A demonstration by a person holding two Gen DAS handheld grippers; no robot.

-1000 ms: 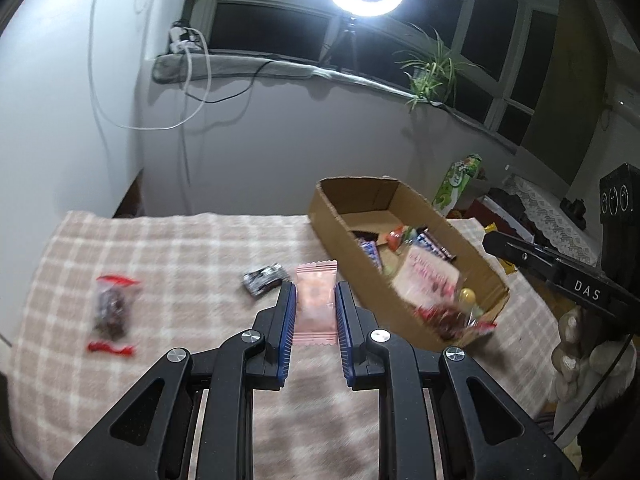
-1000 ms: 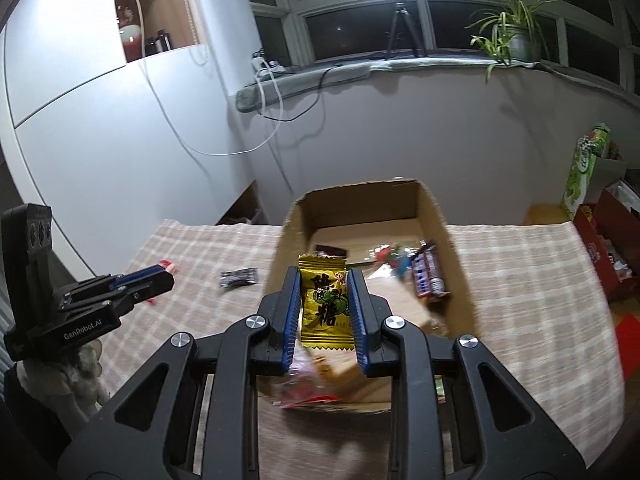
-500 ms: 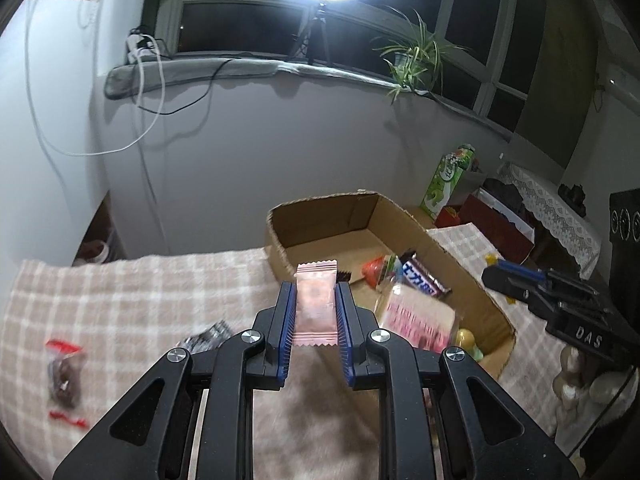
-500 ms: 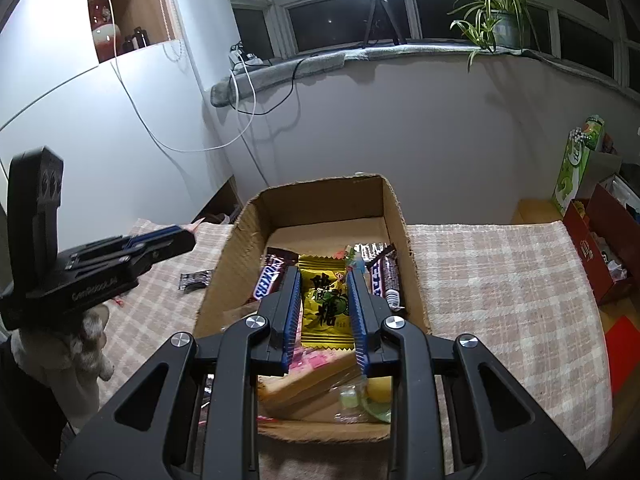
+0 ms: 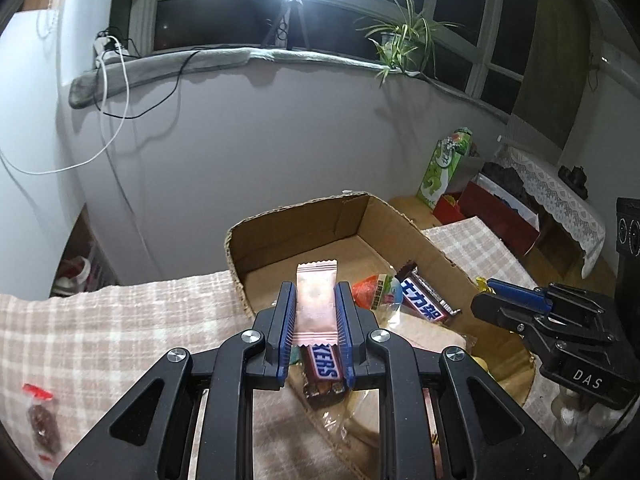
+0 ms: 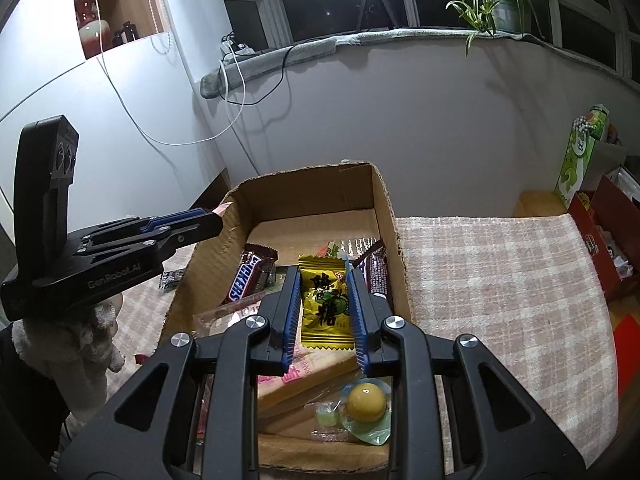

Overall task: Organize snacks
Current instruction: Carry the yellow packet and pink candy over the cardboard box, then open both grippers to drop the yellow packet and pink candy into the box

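My left gripper (image 5: pixel 316 300) is shut on a pink candy packet (image 5: pixel 316 304) and holds it over the near left part of the cardboard box (image 5: pixel 280 236). My right gripper (image 6: pixel 324 292) is shut on a yellow candy packet (image 6: pixel 325 308) above the middle of the same box (image 6: pixel 308 188). In the box lie a Snickers bar (image 6: pixel 246 278), a dark chocolate bar (image 6: pixel 376 268), a pink wafer pack (image 6: pixel 304 372) and a yellow jelly cup (image 6: pixel 366 398). The left gripper also shows in the right wrist view (image 6: pixel 212 220), at the box's left wall.
A checked cloth (image 6: pixel 500 280) covers the table. A red-ended snack packet (image 5: pixel 42 420) lies on it at the far left, and a small dark packet (image 6: pixel 170 280) lies left of the box. A green carton (image 6: pixel 580 148) and red boxes (image 6: pixel 612 240) stand off the table's right.
Both grippers have moved forward with their packets. The left one has gone from above the cloth to above the box. The right one has come further over the box's contents.
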